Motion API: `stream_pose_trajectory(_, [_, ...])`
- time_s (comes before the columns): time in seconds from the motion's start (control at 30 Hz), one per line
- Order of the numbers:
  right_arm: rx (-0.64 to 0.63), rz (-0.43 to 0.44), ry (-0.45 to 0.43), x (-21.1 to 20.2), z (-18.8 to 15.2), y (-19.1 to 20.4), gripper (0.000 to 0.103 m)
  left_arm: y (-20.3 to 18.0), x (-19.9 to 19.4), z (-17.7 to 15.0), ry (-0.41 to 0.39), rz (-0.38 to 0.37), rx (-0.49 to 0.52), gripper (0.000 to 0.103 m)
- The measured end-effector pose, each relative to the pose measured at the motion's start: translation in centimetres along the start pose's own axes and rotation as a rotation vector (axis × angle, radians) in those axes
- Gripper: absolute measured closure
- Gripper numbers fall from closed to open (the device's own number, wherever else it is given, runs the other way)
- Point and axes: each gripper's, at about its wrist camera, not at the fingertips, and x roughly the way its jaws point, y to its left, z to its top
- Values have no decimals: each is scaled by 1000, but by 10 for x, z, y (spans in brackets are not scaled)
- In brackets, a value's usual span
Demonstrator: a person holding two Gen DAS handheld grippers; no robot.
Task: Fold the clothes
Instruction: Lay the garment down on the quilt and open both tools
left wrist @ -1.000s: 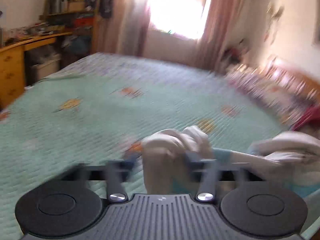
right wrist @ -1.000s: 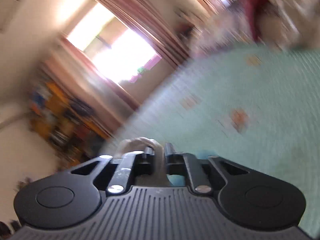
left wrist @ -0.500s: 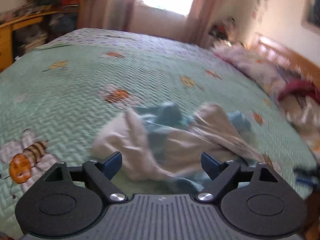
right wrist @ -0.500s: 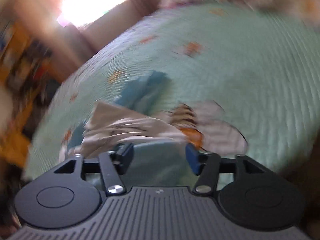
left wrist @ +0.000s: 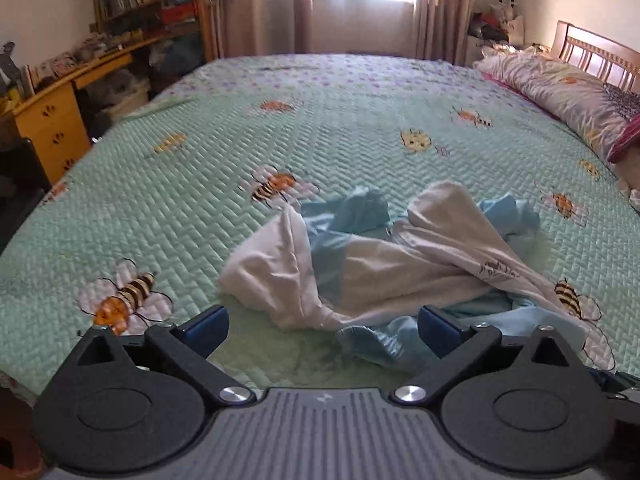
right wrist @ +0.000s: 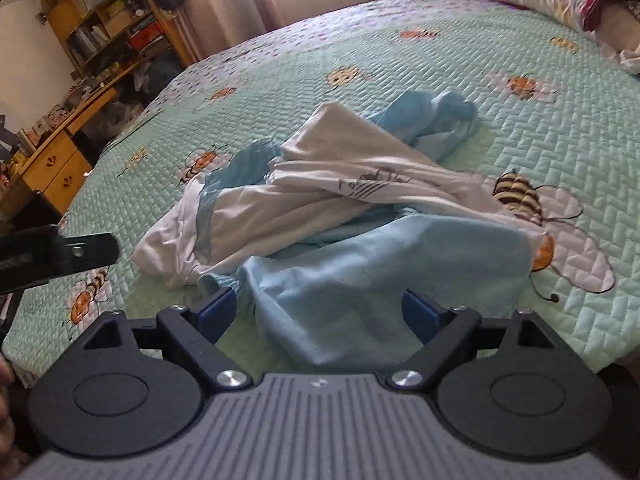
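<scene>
— What is the bed (left wrist: pixel 208 184) covered with?
— A green quilted bedspread (right wrist: pixel 520 128) is spread over it, printed with bees; a band of small purple dots is seen toward the far edge.
— What is laid directly on it?
— A crumpled white and light-blue garment (left wrist: pixel 384 264) is heaped near the front edge, and part of one printed bee is overlapped by it. A floral pillow (left wrist: pixel 560 92) is laid along the headboard side.

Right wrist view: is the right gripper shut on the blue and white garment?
No, the right gripper is open, its blue pads wide apart above the crumpled garment on the bedspread.
</scene>
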Motion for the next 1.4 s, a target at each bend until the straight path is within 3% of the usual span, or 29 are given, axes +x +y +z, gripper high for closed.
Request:
stream_pose_trajectory(0.17, [-8, 11, 4, -1, 1, 5, 13, -1, -13, 6, 26, 48, 18, 1])
stream_pose_trajectory(0.57, [-20, 88, 38, -1, -7, 20, 13, -4, -57, 11, -42, 100, 60, 1])
stream_pose_trajectory(1.4, [32, 121, 64, 0, -14, 22, 13, -6, -73, 12, -83, 92, 68, 1])
